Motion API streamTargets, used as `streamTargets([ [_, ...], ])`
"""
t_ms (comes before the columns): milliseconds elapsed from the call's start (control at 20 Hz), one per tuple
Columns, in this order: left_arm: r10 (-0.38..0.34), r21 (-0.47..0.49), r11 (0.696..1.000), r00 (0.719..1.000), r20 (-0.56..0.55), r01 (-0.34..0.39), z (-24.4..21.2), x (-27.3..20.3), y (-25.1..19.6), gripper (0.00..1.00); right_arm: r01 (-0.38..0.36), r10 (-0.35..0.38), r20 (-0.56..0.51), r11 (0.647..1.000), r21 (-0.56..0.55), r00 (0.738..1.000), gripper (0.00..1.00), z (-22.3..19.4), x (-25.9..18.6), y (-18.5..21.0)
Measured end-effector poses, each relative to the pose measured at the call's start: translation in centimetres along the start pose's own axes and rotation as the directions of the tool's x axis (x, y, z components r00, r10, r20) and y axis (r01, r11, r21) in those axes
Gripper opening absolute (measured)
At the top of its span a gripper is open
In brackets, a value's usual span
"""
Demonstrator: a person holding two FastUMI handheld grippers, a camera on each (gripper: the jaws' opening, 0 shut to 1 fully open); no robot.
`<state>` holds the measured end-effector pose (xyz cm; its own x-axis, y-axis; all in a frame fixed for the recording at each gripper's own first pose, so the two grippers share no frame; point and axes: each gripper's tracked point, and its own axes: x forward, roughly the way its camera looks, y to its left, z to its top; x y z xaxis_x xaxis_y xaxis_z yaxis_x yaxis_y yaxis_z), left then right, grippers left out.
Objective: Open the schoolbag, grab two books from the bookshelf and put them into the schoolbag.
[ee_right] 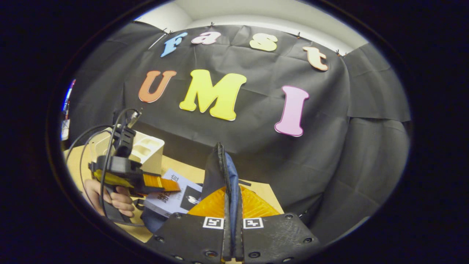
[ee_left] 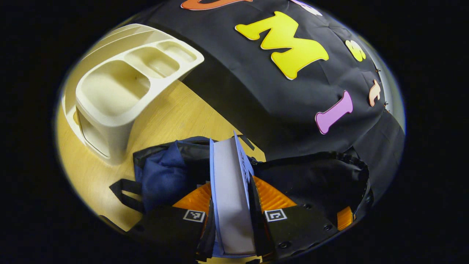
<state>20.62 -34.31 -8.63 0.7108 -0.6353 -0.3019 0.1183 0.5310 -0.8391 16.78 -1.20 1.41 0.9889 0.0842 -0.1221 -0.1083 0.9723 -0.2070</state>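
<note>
Here, left gripper (ee_left: 231, 220) pinching a book (ee_left: 231, 194) between both fingers, page edges facing the camera, blue covers on either side. Just beyond and below the fingertips, the schoolbag (ee_left: 172, 172) lying open on the worktop (ee_left: 176, 113), dark blue lining to the left of the book, black fabric spreading to the right. A black strap (ee_left: 124, 192) trailing off the bag toward the worktop's near edge, left of the gripper. Farther ahead and to the left, a cream bookshelf (ee_left: 121, 91) standing well apart from the bag, its compartments empty as seen from above. Bare wood between bookshelf and bag, giving open room on that side; to the right, the booth's black cloth hanging close behind the bag.

From the right gripper view, right gripper (ee_right: 232, 234) pressed together on a zippered edge of the schoolbag (ee_right: 221, 176), holding that flap upright directly ahead of the fingertips. Off to the left and farther away, the left gripper (ee_right: 161, 183) held in a hand (ee_right: 110, 200), cables looping up from it. Below its fingers, the book (ee_right: 172, 198) with its printed cover showing, a face hidden in the left gripper view. Behind that gripper, the bookshelf (ee_right: 146, 150) near the worktop's (ee_right: 183, 170) far edge against the cloth.
</note>
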Motion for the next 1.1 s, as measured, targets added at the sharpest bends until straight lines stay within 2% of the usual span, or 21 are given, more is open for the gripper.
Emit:
streamTargets([
  [350, -0.049, -0.086, 0.995, 0.999, 0.007, 0.049, -3.9, 4.0, -1.7, 0.45, -0.03, 0.03, 0.012, 1.0, 0.006, 0.999, 0.05, -0.7, 0.2, 0.0],
  [500, -0.045, -0.082, 0.995, 0.998, 0.037, 0.048, -4.5, 4.7, -1.8, 0.45, -0.031, 0.031, -0.002, 0.999, 0.015, 1.0, 0.05, -1.6, 0.4, -0.4],
  [600, -0.013, -0.08, 0.997, 0.999, 0.029, 0.016, -4.9, 5.1, -1.0, 0.46, -0.027, 0.027, -0.006, 0.999, 0.017, 1.0, 0.05, -2.1, 0.3, -0.6],
  [650, 0.021, -0.074, 0.997, 1.0, 0.014, -0.02, -5.3, 5.4, -0.2, 0.5, -0.033, 0.033, -0.014, 0.999, 0.024, 0.999, 0.05, -2.4, 0.4, -0.5],
  [750, 0.011, -0.11, 0.994, 1.0, -0.005, -0.012, -5.1, 4.9, -0.1, 0.61, -0.026, 0.027, -0.03, 0.999, 0.036, 0.999, 0.05, -3.1, 0.5, -0.8],
  [900, 0.035, -0.056, 0.998, 0.998, -0.052, -0.038, -5.5, 4.7, 0.0, 0.67, -0.012, 0.014, -0.038, 0.999, 0.053, 0.999, 0.03, -3.7, 0.4, -1.1],
  [950, 0.059, -0.018, 0.998, 0.996, -0.063, -0.061, -5.4, 4.3, 0.3, 0.72, -0.01, 0.012, -0.038, 0.998, 0.063, 0.999, 0.03, -3.9, 0.3, -1.0],
  [1000, 0.083, 0.021, 0.996, 0.994, -0.069, -0.082, -5.4, 3.6, 0.6, 0.72, -0.002, 0.005, -0.046, 0.998, 0.064, 0.999, 0.1, -4.1, 0.3, -1.1],
  [1100, 0.14, 0.105, 0.986, 0.988, -0.066, -0.133, -5.2, 2.6, 0.9, 0.77, 0.001, 0.004, -0.067, 0.997, 0.072, 0.998, 0.11, -5.0, 0.2, -1.0],
])
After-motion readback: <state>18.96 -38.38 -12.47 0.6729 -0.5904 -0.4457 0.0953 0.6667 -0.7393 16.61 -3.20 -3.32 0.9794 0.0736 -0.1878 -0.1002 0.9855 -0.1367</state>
